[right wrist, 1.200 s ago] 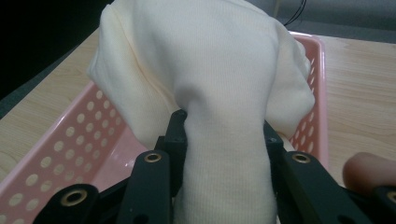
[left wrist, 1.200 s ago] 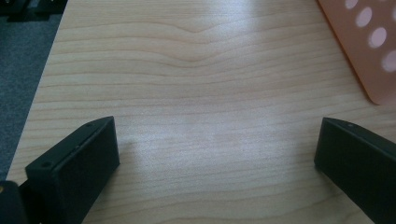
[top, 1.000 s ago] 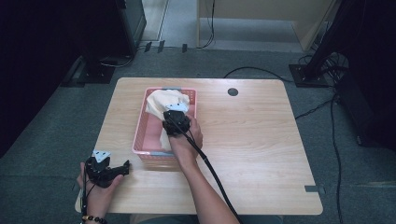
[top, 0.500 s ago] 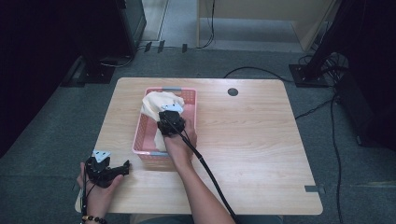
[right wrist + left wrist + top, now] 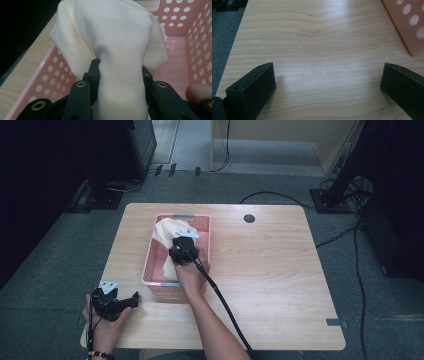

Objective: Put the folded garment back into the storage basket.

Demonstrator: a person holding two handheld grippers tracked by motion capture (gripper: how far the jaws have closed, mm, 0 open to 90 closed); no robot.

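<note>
The right tongs [image 5: 120,72] are clenched on a cream knit cloth [image 5: 117,42], a bunched fold of it pinched between the jaws. In the high view the cloth [image 5: 167,232] sits in the pink perforated basket [image 5: 202,227] at the middle of the desk [image 5: 280,270], gathered toward the basket's far-left corner and rising above the rim. The grasp looks made, so the pick-up is the part done; lifting the cloth clear of the basket and setting it wherever it belongs is, by my reading, what is left. From the right gripper view, the cloth stands roughly upright from the jaws, its long axis running up and away from the tongs, the loose bulk at the top. The left tongs [image 5: 125,301] rest released on the near-left desk [image 5: 317,50], jaws wide apart with nothing between them.
</note>
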